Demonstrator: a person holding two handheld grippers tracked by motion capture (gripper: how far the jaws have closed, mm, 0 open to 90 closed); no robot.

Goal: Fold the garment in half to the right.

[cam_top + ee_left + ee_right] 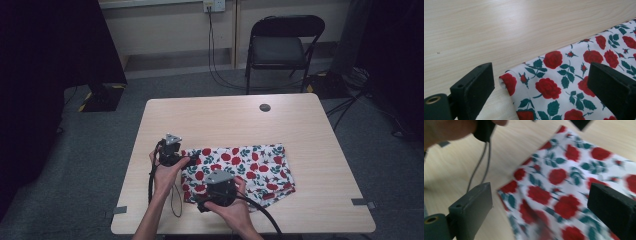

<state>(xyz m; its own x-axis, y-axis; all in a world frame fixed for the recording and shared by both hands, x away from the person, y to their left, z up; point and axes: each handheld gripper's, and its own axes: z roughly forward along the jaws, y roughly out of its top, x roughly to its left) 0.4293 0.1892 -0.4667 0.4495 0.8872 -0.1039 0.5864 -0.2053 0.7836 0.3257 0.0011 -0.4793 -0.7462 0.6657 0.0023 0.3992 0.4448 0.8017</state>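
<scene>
Both grippers' jaws apart over seemingly folded rose-print cloth point(564, 82)

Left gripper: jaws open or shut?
Open. The left gripper has its jaws wide apart, straddling the corner of the rose-print cloth, gripping nothing yet.

1. The far half of the table point(225, 112) is bare wood, open to passage, save a small dark round cap point(265, 107) near the far edge.
2. The rose-print cloth point(240, 170) covers the near middle.
3. Bare strips remain along both side edges.
</scene>
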